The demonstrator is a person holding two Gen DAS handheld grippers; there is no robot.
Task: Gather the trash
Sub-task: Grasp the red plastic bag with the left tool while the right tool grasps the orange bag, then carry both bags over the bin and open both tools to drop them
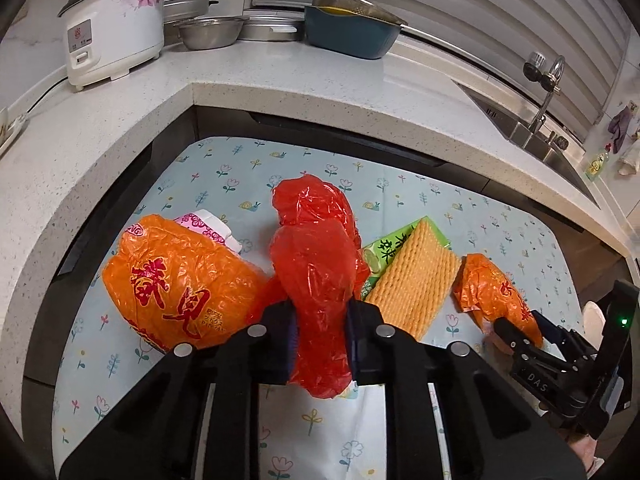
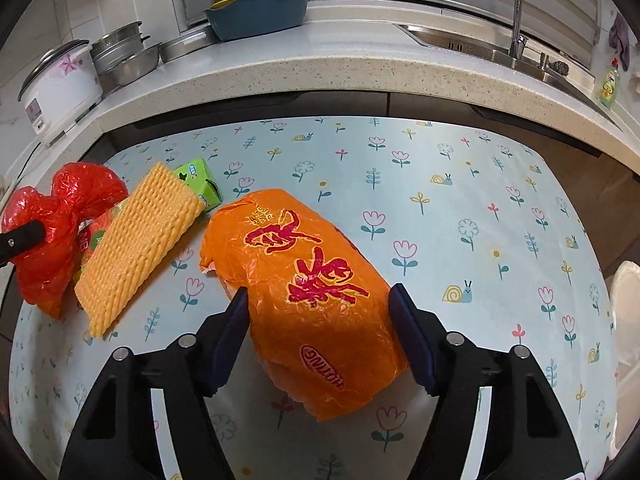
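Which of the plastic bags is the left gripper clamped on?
The red bag, unprinted; the left gripper pinches it. Both orange bags carry red print.

- Speckled pale stone counter (image 2: 360,74), wrapping an inner corner.
- Floral-print cloth (image 2: 460,208) over the lower work surface.
- White rice cooker (image 1: 114,26) at the left corner, beside steel bowls (image 1: 210,32).
- Blue basin (image 1: 350,34) against the ribbed white wall.
- Steel sink (image 2: 500,50) with curved faucet (image 2: 516,8), at right.
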